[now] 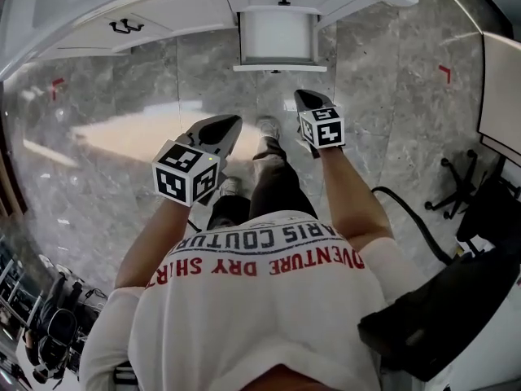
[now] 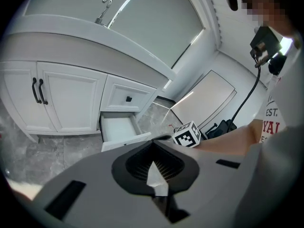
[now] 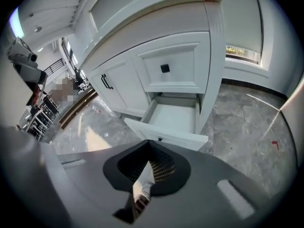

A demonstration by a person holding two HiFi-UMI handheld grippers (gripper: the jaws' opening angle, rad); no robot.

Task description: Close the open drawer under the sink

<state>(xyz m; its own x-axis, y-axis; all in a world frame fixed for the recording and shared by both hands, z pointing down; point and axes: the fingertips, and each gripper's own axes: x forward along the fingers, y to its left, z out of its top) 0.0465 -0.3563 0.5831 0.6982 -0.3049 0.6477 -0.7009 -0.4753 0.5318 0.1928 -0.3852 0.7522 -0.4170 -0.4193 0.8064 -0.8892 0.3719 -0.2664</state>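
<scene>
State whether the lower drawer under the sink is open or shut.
Open: the lower drawer juts out from the cabinet, its empty white inside showing.

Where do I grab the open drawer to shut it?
Take the small black knob centred on the drawer's front panel, coming straight from the room side. The drawer sticks out toward you, so pushing there should send it back in.

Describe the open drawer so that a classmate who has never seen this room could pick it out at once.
Find the white sink cabinet on the grey marble floor; its right end holds two stacked drawers beside the double doors. The open drawer is the lower one, pulled out and empty, while the upper drawer above it is shut.
</scene>
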